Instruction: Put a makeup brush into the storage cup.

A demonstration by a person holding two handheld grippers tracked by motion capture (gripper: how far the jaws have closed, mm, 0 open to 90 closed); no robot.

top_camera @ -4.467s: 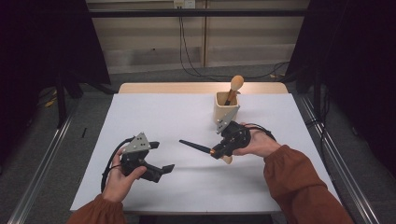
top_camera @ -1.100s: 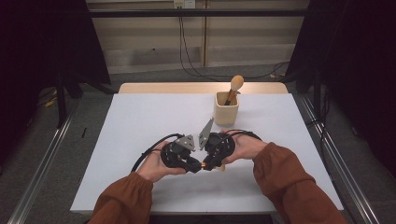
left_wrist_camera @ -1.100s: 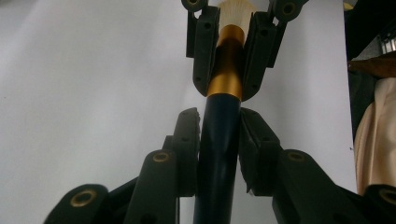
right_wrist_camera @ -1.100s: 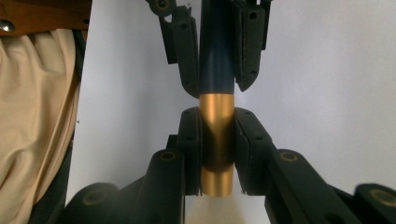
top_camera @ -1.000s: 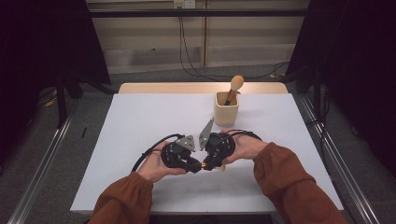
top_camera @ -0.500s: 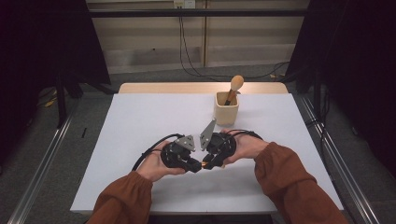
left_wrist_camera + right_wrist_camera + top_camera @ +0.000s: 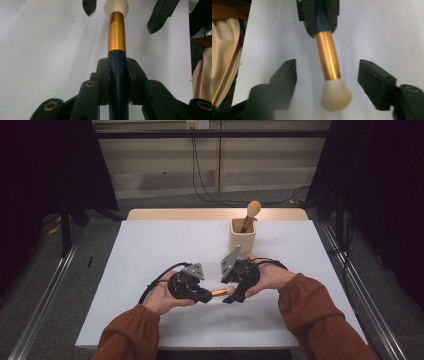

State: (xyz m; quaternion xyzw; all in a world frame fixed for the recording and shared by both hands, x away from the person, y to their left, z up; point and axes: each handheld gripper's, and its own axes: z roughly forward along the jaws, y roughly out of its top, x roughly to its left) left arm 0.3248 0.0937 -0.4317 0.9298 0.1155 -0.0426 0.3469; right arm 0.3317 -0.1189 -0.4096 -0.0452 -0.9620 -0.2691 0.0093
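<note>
Makeup brush (image 7: 116, 32) hovering just above the white table (image 7: 150, 245) between both hands, left gripper (image 7: 117, 72) clamping its dark handle, white bristles poking between the right gripper (image 7: 327, 75) jaws – those standing wide apart, not touching – brush holder (image 7: 243, 236) with a second brush (image 7: 251, 212) sitting behind.

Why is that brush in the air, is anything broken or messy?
Nothing looks broken or spilled. The left gripper grips the brush by its dark handle, bristles between the open right gripper jaws. The cup stands upright.
</note>
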